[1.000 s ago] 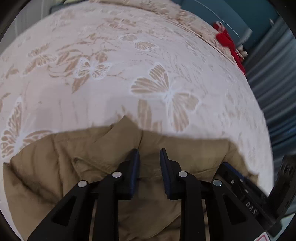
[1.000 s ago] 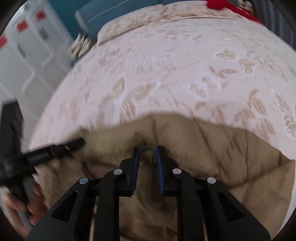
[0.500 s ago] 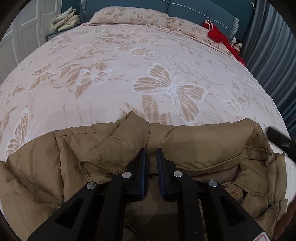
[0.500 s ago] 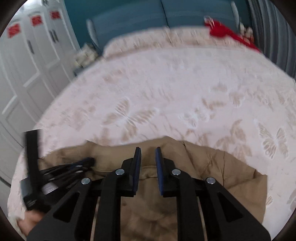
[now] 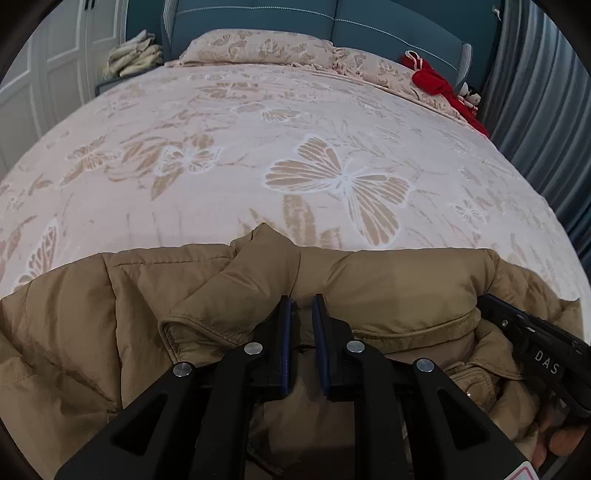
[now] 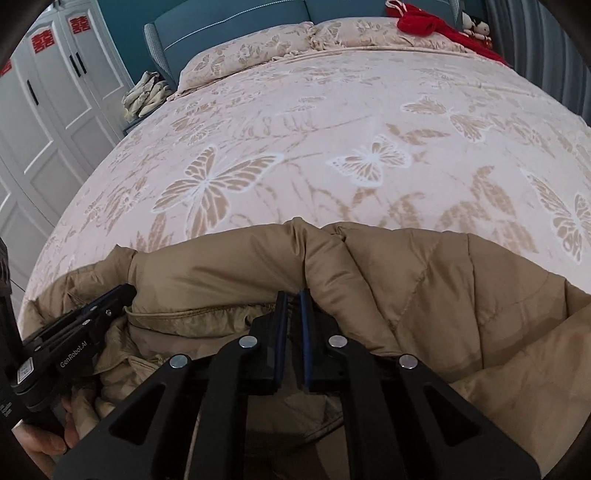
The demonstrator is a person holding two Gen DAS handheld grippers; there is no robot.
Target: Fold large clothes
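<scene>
A tan padded jacket (image 5: 388, 280) lies bunched at the near edge of the bed, also seen in the right wrist view (image 6: 424, 280). My left gripper (image 5: 301, 304) is shut on a fold of the jacket near its hem. My right gripper (image 6: 291, 297) is shut on another fold of the jacket. The right gripper shows at the right edge of the left wrist view (image 5: 532, 343); the left gripper shows at the left of the right wrist view (image 6: 85, 325). Both hold the jacket side by side.
The bed's pink butterfly bedspread (image 5: 258, 147) stretches ahead to two pillows (image 5: 258, 46) and a blue headboard (image 5: 369, 22). Red cloth (image 5: 436, 83) lies at the far right. White wardrobes (image 6: 48, 110) stand left, grey curtains (image 5: 546, 110) right.
Both grippers have lifted and tilted up, so more of the bed and headboard show. The left gripper closed tighter on the jacket fold, and the jacket was pulled toward the near edge.
</scene>
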